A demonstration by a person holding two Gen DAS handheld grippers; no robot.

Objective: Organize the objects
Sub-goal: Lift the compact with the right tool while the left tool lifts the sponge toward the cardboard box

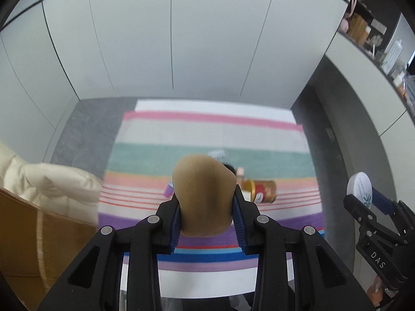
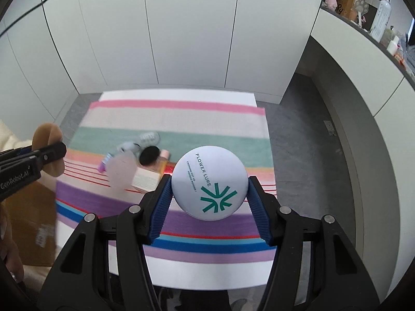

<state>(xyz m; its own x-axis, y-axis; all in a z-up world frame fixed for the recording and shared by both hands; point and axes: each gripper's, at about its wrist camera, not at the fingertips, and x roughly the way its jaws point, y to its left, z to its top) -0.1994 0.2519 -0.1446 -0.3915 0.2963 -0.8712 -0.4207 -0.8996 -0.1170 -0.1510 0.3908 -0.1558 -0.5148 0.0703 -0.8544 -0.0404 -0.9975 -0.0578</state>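
- Cabinet doors [image 2: 181, 31], pale and flat, fill the upper half of both views; we see a cluttered shelf [image 2: 384, 26] in the upper right corner.
- Below them, the striped cloth [image 2: 181, 119] covers a white table [image 2: 207, 272] across the middle of each frame, with bands of pink, green, purple and blue.
- We see a brown cardboard box [image 1: 23, 233] at the lower left of the left wrist view, with cream cushioning above it.
- Our left gripper [image 1: 207, 204] sits at centre bottom of its view, its blue pads pressed on both sides of a tan sponge puff [image 1: 205, 194] held above the cloth.
- Our right gripper [image 2: 209, 189] grips a round white compact [image 2: 208, 185] printed "FLOWER LURE", at centre of its view, also off the cloth.
- On the cloth's middle stripes we see blurred small items: a pale box [image 2: 146, 180], a black round lid [image 2: 150, 155], a gold-lidded jar [image 1: 262, 190] and a purple tube [image 2: 103, 164].
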